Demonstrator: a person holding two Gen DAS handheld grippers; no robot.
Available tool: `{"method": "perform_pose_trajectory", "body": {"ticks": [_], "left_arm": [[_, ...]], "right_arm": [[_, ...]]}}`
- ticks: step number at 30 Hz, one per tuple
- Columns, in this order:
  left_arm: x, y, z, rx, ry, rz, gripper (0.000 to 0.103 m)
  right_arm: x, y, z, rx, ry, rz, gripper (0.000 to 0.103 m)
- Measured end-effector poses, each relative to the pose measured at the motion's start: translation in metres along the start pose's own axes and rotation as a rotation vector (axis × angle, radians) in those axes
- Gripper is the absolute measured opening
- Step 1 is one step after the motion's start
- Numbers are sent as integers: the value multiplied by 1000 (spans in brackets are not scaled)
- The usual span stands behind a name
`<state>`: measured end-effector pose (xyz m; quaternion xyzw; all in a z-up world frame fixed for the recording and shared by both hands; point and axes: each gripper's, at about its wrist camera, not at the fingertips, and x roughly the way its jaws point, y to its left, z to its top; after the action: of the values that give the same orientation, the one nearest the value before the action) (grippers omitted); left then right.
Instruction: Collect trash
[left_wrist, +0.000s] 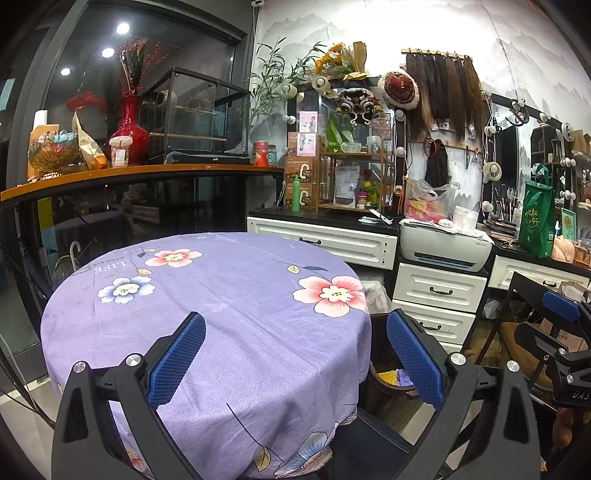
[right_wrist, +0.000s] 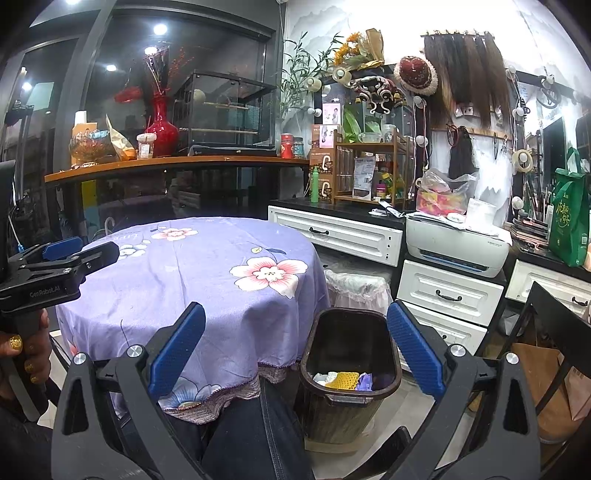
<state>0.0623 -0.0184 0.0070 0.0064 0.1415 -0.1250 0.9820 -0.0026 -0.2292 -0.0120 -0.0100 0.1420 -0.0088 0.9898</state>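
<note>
We see only part of the bin (right_wrist: 349, 373) from the left wrist view, where the tablecloth (left_wrist: 221, 314) and our left tool (left_wrist: 295, 356) cover most of it; the right wrist view shows it whole, a dark brown bin on the floor just beside the round tabletop (right_wrist: 192, 266). Inside lies the trash (right_wrist: 345, 379): something white, a yellow netted piece and a purple scrap. We cannot make out what each piece is.

Our left tool stands with its blue pads wide apart and nothing between them, above the near part of the tabletop. Our right tool (right_wrist: 295, 354) is spread just as wide, also empty, with the bin showing between its fingers. In the right wrist view the left tool appears again at the left edge, seen from the side, and the hand (right_wrist: 26, 354) on its grip is mostly cut off by the frame.

The purple floral tablecloth hangs over the tabletop's edge and hides its legs. A dark trouser leg (right_wrist: 251, 435) shows below.

Behind stand white drawers (right_wrist: 447, 291), a white printer (right_wrist: 458, 251), a green bag (right_wrist: 569, 221), a red vase (left_wrist: 129, 129) on a wooden shelf (left_wrist: 147, 173), and hanging hair pieces (left_wrist: 443, 96) on the wall. A dark chair (right_wrist: 554, 332) is cut off at right.
</note>
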Motion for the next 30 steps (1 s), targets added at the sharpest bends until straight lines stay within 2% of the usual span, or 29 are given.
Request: {"method": "perform_pose_trajectory", "body": {"ticks": [30], "left_arm": [[0, 2, -5, 13, -7, 11, 98]], "right_arm": [[1, 0, 0, 1, 3, 3, 97]]}}
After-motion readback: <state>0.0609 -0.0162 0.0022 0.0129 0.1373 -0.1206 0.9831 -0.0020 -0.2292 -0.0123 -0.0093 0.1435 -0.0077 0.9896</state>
